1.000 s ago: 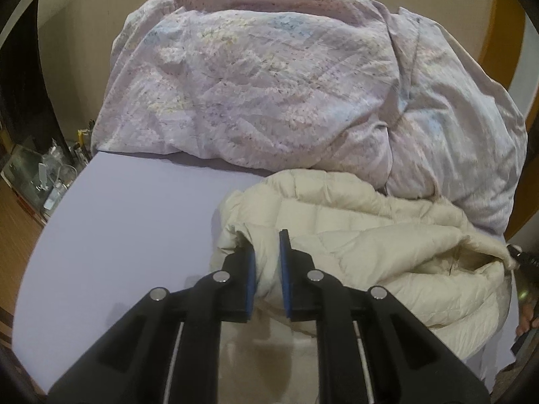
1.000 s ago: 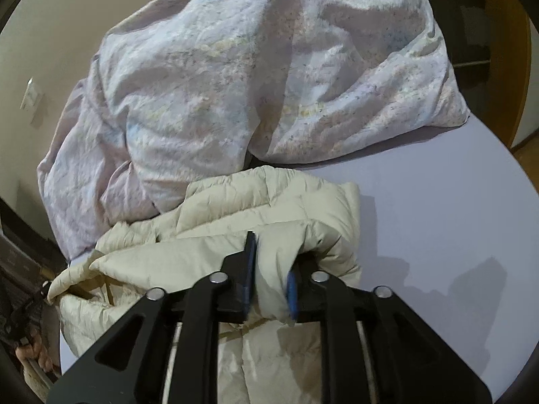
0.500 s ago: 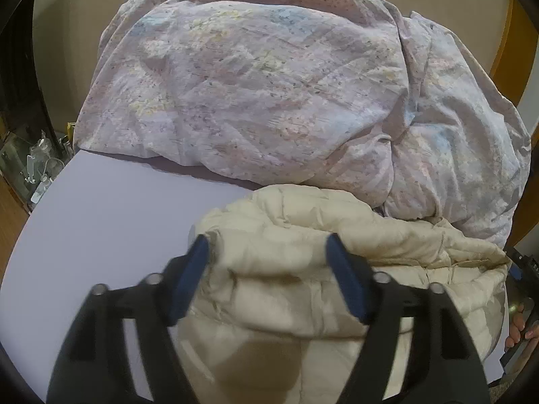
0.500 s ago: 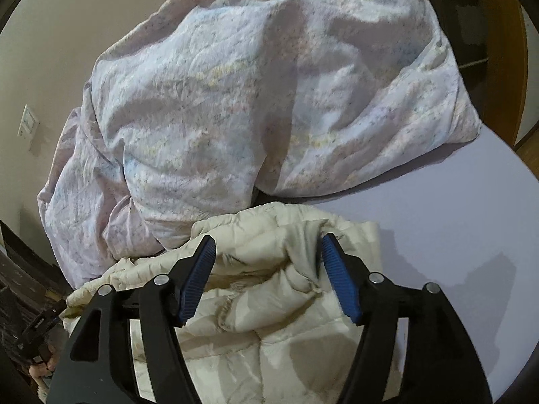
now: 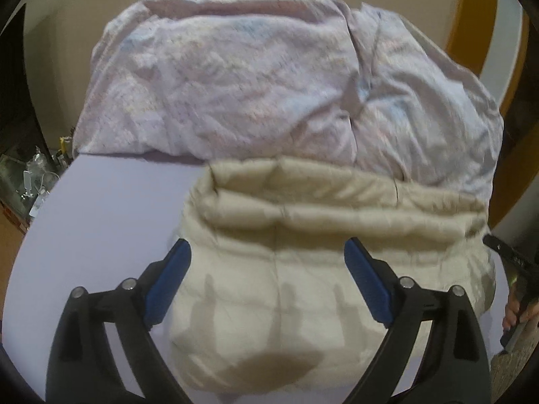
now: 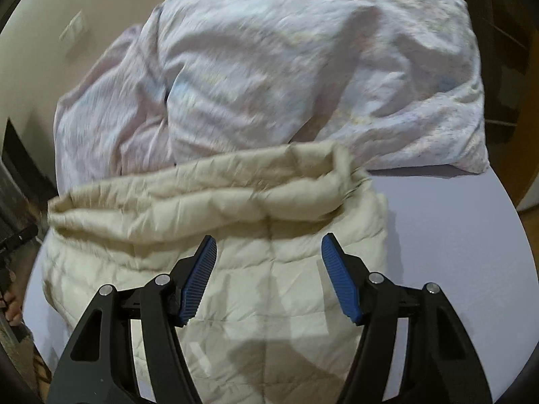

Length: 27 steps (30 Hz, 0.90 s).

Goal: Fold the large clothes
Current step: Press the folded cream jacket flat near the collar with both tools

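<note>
The jacket [image 5: 303, 279] was cream, quilted and puffy, folded into a bundle with a rolled edge along its top; its long axis ran left to right across mid-frame; it lay on the lilac bed [image 5: 101, 222], touching the duvet [image 5: 256, 91] above; the left gripper [image 5: 267, 259] had just opened wide, pads clear; the right gripper [image 6: 269, 252] stood open over it.

Two close, downward-angled wrist views sharing the cream jacket [image 5: 303, 269] and duvet [image 6: 303, 67]
</note>
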Tool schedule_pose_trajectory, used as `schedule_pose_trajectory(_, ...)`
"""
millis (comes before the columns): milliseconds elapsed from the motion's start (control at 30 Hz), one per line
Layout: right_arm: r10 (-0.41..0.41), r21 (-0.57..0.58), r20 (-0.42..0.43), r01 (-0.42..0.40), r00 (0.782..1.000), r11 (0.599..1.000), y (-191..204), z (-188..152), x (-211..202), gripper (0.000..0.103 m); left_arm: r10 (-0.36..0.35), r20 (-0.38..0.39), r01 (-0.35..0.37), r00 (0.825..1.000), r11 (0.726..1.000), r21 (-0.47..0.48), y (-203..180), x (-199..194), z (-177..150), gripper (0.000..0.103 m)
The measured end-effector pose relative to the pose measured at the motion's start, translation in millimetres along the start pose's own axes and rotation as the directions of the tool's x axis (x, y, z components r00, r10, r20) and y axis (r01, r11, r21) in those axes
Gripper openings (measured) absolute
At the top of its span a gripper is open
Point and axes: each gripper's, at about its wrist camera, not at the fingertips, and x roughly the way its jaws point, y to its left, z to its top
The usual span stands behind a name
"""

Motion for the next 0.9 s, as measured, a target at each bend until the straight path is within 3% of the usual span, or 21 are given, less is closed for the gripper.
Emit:
schedule_pose_trajectory(300, -0.054, 0.003, -0.026, 0.054, 0.998, 0.999, 12, -3, 38, 0.067, 0.092, -0.039, -0.09, 0.995, 0.994, 0.054, -18, 43, -4, 0.092)
schedule_pose_trajectory(900, -0.112, 0.056, -0.013, 0.112, 0.994, 0.992, 0, 5, 70, 0.067, 0.168, -0.019, -0.167, 0.986, 0.986, 0.021, -17, 86, 12, 0.092)
